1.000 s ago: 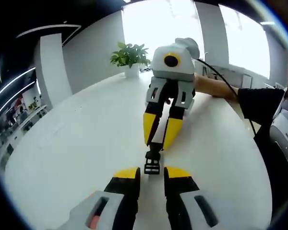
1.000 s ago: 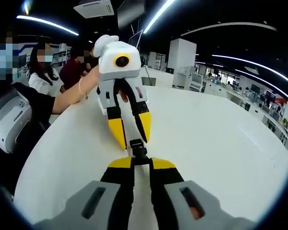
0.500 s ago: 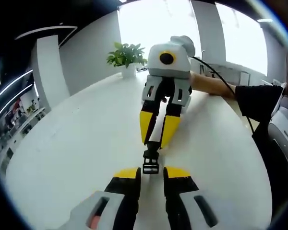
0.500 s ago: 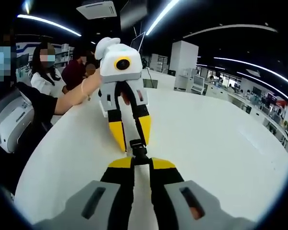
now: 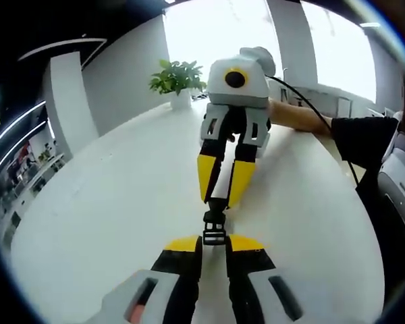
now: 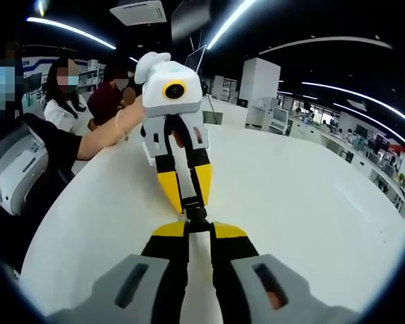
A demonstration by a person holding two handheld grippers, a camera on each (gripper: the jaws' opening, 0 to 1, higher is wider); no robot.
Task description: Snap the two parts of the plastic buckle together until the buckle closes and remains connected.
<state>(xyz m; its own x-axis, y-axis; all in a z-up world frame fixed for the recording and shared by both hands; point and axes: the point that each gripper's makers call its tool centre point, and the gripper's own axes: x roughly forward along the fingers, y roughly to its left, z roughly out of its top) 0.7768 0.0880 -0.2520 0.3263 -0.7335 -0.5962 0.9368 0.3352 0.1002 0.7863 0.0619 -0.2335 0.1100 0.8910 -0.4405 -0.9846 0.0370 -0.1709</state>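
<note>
Left gripper view, buckle: the black buckle (image 5: 214, 226) sits just above the white tabletop (image 5: 108, 202), between our left gripper (image 5: 213, 244) and the right gripper (image 5: 221, 183) facing it.
Left gripper view, grip: our left gripper's jaws are closed on the near buckle half; the right gripper's yellow jaws pinch the far half.
Left gripper view, risk: we cannot tell whether the halves have latched; releasing now could let them separate.

Right gripper view, buckle: the buckle (image 6: 195, 210) bridges the right gripper (image 6: 198, 231) and the left gripper (image 6: 186, 196).
Right gripper view, grip: both grippers clamp the buckle's ends.
Right gripper view, risk: the grippers meet at a slight angle; pushing skewed could jam the prongs or twist a half out of the jaws.
Right gripper view, surroundings: people (image 6: 61, 91) sit beyond the tabletop (image 6: 297, 196).
</note>
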